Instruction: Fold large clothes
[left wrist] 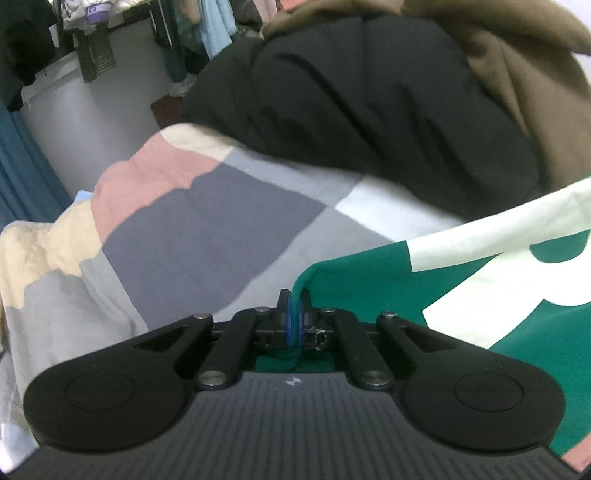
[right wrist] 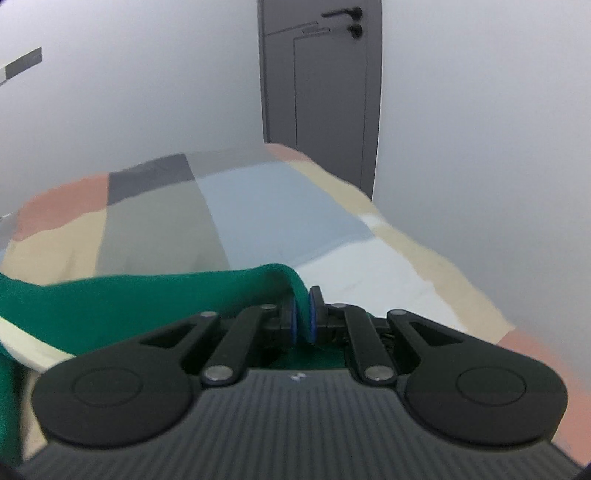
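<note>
**Both claws clamping the green garment above the patchwork bed**

Left wrist view: left gripper (left wrist: 294, 295) pinching a folded edge of the green garment (left wrist: 354, 288) between blue pads (left wrist: 288, 317), jaws together on the cloth. Trailing away to the claw's right, green fabric with cream-white markings (left wrist: 491, 240). Lying ahead and to the left of the claw, a patchwork bedspread (left wrist: 207, 225) in grey, pink and beige. Heaped beyond the claw, a black garment (left wrist: 369, 96) under a brown one (left wrist: 517, 74). Hanging far off to the upper left, more clothes (left wrist: 214, 26).

Right wrist view: right gripper (right wrist: 303, 295) squeezing a ridge of the same green garment (right wrist: 147, 295), jaws closed on it. Draping off to the claw's left, the rest of the cloth. Stretching ahead, the bedspread (right wrist: 258, 206); beyond it, a grey door (right wrist: 321, 81).
</note>
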